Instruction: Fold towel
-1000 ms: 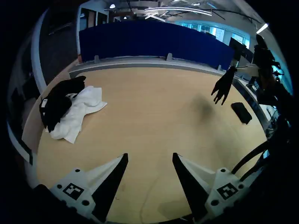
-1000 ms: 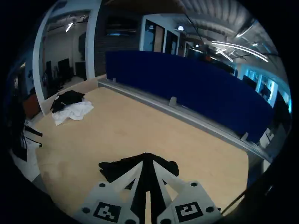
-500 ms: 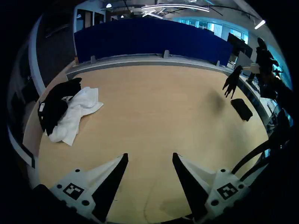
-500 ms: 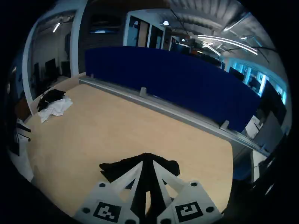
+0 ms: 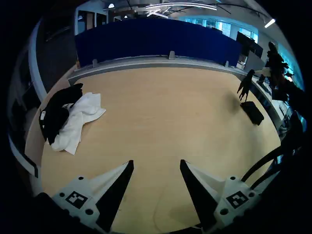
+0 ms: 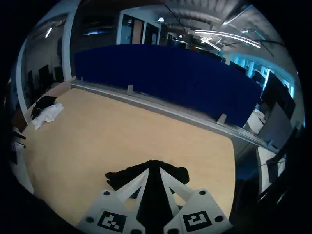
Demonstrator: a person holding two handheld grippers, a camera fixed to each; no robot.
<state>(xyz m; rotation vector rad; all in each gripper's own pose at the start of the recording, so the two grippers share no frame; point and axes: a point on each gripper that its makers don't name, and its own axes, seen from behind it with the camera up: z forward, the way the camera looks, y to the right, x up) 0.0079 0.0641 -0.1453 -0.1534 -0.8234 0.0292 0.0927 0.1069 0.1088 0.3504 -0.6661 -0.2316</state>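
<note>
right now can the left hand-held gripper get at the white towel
Probably yes: the left hand-held gripper is open and empty, and only bare table lies between it and the white towel. A black cloth lies along its far edge.

A broad table (image 5: 163, 113) of pale wood grain takes up the middle of the left gripper view, with a faint dark shadow near its right end. Along its far edge runs a grey rail (image 5: 128, 64), and a dark blue divider screen (image 5: 156, 39) stands upright on that rail, held by small grey brackets (image 5: 171, 55). Above the screen, long strip lights (image 5: 183, 5) hang from an open ceiling, and bright windows (image 5: 218, 25) lie behind it to the right. A dark monitor (image 5: 249, 43) stands beyond the table's right end. Black cables (image 5: 265, 163) curve across the lower right.
</note>
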